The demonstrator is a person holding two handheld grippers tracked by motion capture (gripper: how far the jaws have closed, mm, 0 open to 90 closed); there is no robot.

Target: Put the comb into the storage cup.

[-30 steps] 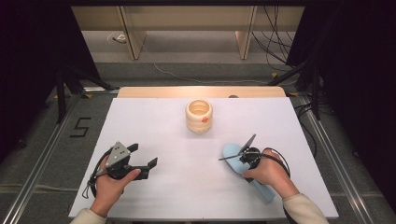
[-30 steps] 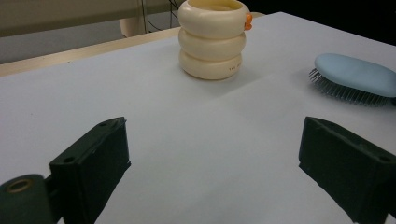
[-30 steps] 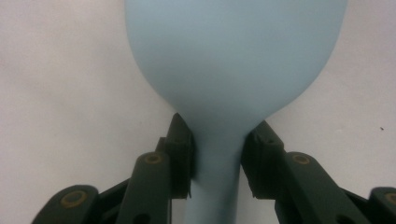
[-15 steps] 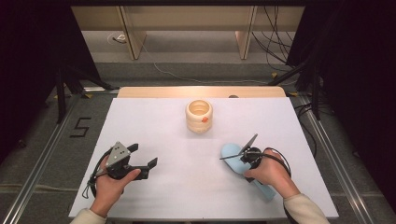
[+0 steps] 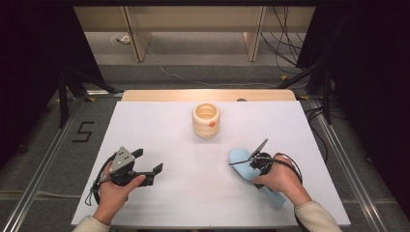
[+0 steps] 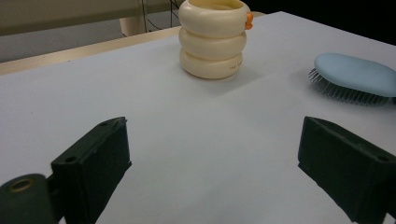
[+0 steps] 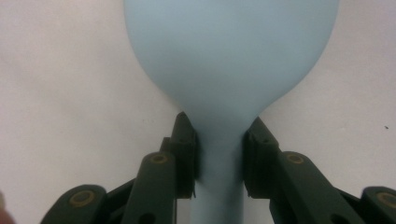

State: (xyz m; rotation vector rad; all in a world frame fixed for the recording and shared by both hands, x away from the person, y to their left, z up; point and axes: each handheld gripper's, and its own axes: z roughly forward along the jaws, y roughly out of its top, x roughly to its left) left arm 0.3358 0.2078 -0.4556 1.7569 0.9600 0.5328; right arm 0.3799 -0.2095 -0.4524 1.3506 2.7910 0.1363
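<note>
At the left we hold the left gripper [image 5: 147,163] low over the white table [image 5: 159,125], jaws spread wide with nothing between them, resting clear so it can wait or help. Ahead, near the table's far middle, stands a cream holder [image 5: 206,120] of stacked rings, upright, with a small orange bit at its rim; it looks the likely place for the brush. To the right lies the blue brush [image 5: 240,159], bristles down on the table. Our right gripper [image 7: 219,161] is clamped on its neck, just below the head, for a firm hold. Between brush and holder the table is bare, so nothing seems to block a lift.
</note>
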